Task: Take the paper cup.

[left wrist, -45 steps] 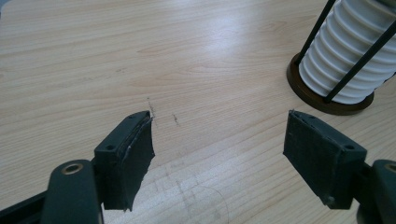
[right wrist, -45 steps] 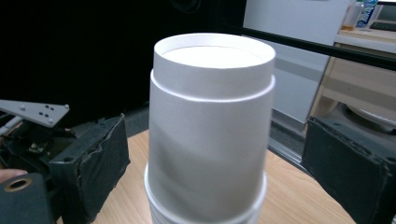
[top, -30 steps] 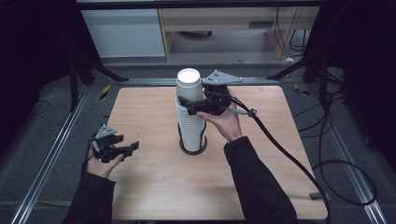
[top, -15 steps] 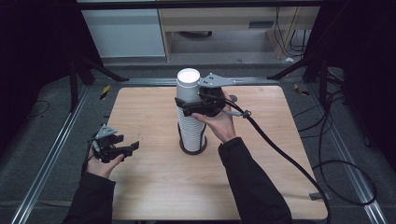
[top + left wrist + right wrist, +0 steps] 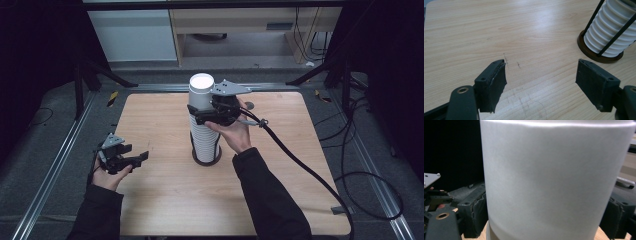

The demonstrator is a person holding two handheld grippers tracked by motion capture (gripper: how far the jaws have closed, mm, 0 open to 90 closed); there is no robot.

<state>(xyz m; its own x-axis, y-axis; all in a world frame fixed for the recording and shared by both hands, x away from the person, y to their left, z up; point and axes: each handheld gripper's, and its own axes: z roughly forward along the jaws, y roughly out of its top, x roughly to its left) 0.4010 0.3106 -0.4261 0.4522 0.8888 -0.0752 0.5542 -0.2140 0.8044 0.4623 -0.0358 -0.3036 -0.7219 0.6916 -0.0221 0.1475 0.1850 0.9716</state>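
Right gripper [image 5: 200, 111] fingers are clamping the top cup [image 5: 201, 90] to lift it off the stack [image 5: 204, 142]; left gripper [image 5: 134, 159] is idling, fingers apart.

Your right tool [image 5: 200, 111] covers a band of the cup stack [image 5: 204, 135] at centre frame in the high view, so contact between its pads and the top cup [image 5: 201, 90] cannot be confirmed there. In the right gripper view the top cup [image 5: 556, 182] runs past the upper and lower edges; both pads are partly behind it. In the left gripper view the cup stack [image 5: 610, 32] and its holder [image 5: 599, 53] are cut off at the upper right corner.
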